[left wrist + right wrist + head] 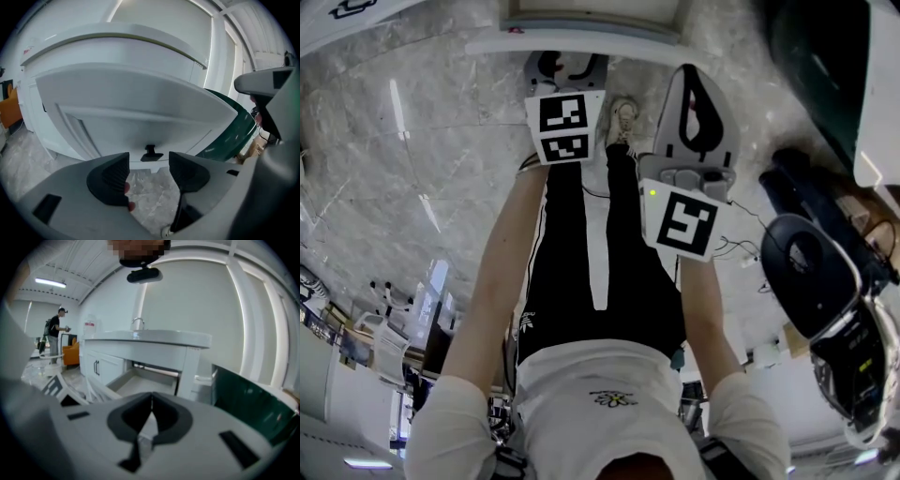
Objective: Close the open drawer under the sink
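**Head view:** the person stands on a grey marble floor (384,187), arms stretched forward. The left gripper (566,66) reaches the white front of the open drawer (581,43) at the top edge. The right gripper (695,84) sits just beside it to the right, a little short of the drawer. A dark green bin (825,56) fills the upper right corner.

**Left gripper view:** the left gripper (147,172) has its ribbed black pads (111,180) spread well apart, released, with only marble floor between them. Just beyond the gap is the drawer's small black handle (151,153), apart from both pads. The white drawer front (136,103) slants across the middle, under the white countertop (117,41). The green bin (229,133) stands to the right.

**Right gripper view:** the right gripper (151,405) has its jaws clenched together, tips meeting, grasping nothing. Beyond it the drawer (140,383) stands pulled out below the countertop (154,339), under the faucet (137,322). Cabinet doors with black handles (96,367) lie to its left, and a person (54,333) stands far off by an orange chair (71,355).
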A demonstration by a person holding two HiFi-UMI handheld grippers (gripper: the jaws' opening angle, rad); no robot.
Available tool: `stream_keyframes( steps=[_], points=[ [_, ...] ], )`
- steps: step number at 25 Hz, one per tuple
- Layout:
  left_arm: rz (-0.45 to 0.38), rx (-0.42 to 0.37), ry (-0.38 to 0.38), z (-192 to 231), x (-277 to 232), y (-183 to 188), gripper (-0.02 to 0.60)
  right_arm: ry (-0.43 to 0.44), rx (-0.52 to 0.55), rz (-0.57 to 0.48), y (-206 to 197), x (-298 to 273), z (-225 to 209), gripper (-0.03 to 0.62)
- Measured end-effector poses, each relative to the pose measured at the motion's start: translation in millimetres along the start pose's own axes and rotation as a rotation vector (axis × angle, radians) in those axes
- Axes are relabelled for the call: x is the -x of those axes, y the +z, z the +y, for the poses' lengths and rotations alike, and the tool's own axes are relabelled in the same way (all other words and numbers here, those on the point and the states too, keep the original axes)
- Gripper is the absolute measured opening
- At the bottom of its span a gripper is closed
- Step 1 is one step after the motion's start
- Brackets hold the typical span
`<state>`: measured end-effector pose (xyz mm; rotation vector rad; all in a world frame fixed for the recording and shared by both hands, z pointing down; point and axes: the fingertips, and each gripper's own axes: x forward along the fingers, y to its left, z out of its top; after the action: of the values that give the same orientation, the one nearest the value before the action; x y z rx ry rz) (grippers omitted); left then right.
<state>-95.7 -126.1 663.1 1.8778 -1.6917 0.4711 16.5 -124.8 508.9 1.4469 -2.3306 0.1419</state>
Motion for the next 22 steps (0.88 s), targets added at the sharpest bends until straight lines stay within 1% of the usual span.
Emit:
stream_keyframes(
  steps=[2, 4, 5, 6, 7, 10, 12, 18, 22],
  points=[
    [0.02, -0.009, -0.018, -3.1, -2.0, -6.4, 0.281, -0.004, -0.008, 0.003, -1.7, -0.8, -1.0, 0.029],
    [0.02, -0.015, -0.015, -2.5, -5.0, -6.8, 0.273, -0.007, -0.01, 0.002, -2.5, -2.3, -1.9, 0.029],
    [0.019, -0.015, -0.011, -1.7, -6.3, -4.8, 0.258, -0.007, -0.01, 0.0, -2.5, -3.1, -2.6, 0.029],
    [0.02, -0.016, -0.009, -1.4, -7.3, -2.2, 0.219, -0.009, -0.009, -0.001, -2.6, -3.7, -3.4, 0.029],
    [0.024, -0.018, -0.008, -2.0, -7.8, 0.3, 0.195, -0.011, -0.008, -0.001, -2.7, -4.1, -4.3, 0.029],
    [0.031, -0.035, 0.0, -5.7, -7.3, 2.1, 0.161, -0.02, -0.01, 0.001, -4.7, -4.0, -7.0, 0.029],
    [0.028, -0.052, 0.011, -5.6, -6.8, 1.0, 0.156, -0.023, -0.013, 0.003, -6.5, -3.6, -8.1, 0.029],
    [0.02, -0.064, 0.0, -4.7, -7.5, 1.9, 0.153, -0.03, -0.019, 0.008, -12.7, -3.6, -11.3, 0.029],
    [0.009, -0.048, -0.009, -6.6, -6.9, 1.7, 0.152, -0.036, -0.032, 0.019, -16.8, -1.2, -15.0, 0.029]
  ],
)
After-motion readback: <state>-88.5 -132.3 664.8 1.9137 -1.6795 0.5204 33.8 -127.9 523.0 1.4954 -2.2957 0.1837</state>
